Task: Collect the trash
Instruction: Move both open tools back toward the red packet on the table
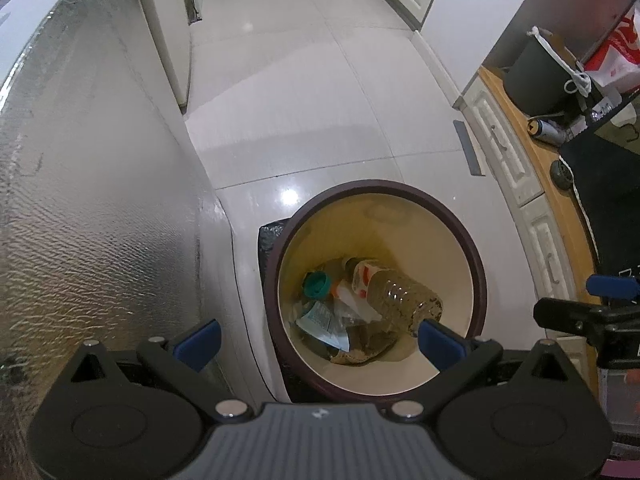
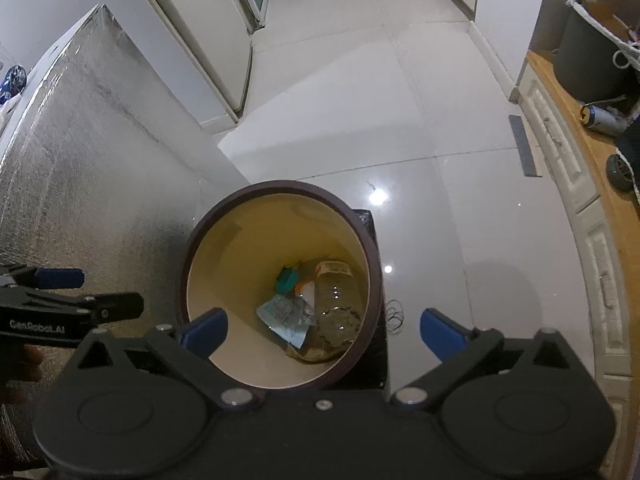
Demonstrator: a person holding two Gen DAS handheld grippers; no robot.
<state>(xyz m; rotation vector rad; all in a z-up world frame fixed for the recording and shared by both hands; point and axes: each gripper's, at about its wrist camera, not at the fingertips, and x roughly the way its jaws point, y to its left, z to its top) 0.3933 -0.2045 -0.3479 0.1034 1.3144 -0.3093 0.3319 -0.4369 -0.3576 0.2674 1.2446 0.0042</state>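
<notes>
Left tongs (image 1: 318, 336) nearest, spread wide, nothing between the blue pads, poised over the bin. Left of it: silver foil-clad cabinet (image 1: 92, 184). Centre: round trash bin (image 1: 478, 268), dark rim, cream inside, on the tiled floor (image 1: 320, 92). At its bottom lie a clear plastic bottle (image 1: 396, 292) on its side, a teal cap (image 1: 316, 284) and crumpled wrappers (image 1: 320, 318). Right tongs (image 2: 324, 332) also spread wide and empty above the bin. Far right: wooden bench (image 1: 548, 168) with a dark bucket (image 1: 532, 76).

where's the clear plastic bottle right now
In both wrist views the clear plastic bottle lies on its side at the bottom of the round bin, right of the teal cap.
</notes>
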